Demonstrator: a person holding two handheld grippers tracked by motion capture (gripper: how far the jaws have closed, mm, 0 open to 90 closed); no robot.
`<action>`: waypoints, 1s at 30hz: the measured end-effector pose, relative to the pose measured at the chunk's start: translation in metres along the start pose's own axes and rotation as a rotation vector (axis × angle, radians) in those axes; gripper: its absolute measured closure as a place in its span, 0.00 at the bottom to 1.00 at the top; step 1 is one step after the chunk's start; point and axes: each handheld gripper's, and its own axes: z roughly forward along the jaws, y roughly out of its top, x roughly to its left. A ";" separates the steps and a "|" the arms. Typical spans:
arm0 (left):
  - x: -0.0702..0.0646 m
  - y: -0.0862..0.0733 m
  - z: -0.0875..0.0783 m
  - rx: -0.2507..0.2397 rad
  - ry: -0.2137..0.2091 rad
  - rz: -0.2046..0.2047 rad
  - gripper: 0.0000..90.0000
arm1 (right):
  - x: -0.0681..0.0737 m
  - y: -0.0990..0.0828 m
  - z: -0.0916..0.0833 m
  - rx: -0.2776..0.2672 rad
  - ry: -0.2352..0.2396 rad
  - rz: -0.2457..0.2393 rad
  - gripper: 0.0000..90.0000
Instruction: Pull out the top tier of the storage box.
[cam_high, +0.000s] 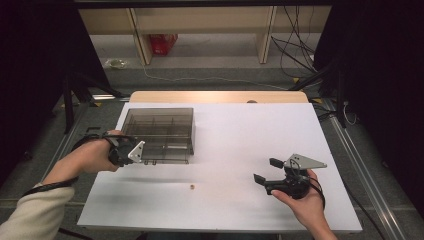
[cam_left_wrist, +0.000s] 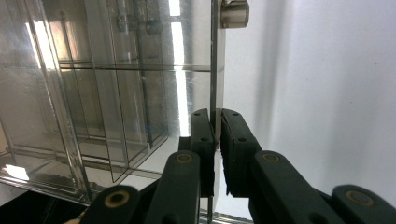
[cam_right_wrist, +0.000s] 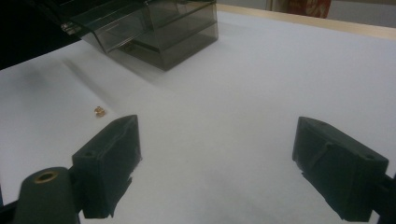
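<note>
- In the high view, the left gripper (cam_high: 131, 152) is sitting at left of centre, its tip lying against the near left corner of a smoky transparent compartment box (cam_high: 159, 134) that is resting on the white table sheet (cam_high: 235, 150); the jaws themselves are hiding behind the grey plate there.
- The left gripper view is supplying what that view lacks: the left gripper (cam_left_wrist: 216, 140) is pinching a thin clear panel edge of the box (cam_left_wrist: 93, 93), the two black pads pressing on it from either side, with a small metal knob (cam_left_wrist: 234, 13) sitting on the same panel at the top of the frame.
- That close view is also showing the inner dividers through the clear wall, at the left of the frame.
- In the high view, the right gripper (cam_high: 266, 171) is hovering at lower right, well apart from the box, jaws spread with nothing between them.
- The right gripper view is confirming the right gripper (cam_right_wrist: 215, 168) standing wide over bare white sheet.
- A tiny golden piece (cam_high: 191, 187) is lying on the sheet in the lower centre of the high view; the right gripper view is placing it (cam_right_wrist: 99, 111) at left, just beyond the left jaw, with the box (cam_right_wrist: 154, 28) at upper left.
</note>
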 end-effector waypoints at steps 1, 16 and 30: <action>-0.002 0.000 0.000 0.003 -0.002 0.000 0.94 | 0.000 0.000 0.000 0.000 0.000 -0.001 0.18; -0.007 0.001 -0.001 0.007 -0.008 -0.007 0.94 | 0.000 0.000 0.000 0.001 0.000 -0.002 0.18; -0.007 0.000 -0.001 0.002 -0.006 0.001 0.93 | 0.000 0.000 0.001 0.003 0.000 -0.002 0.18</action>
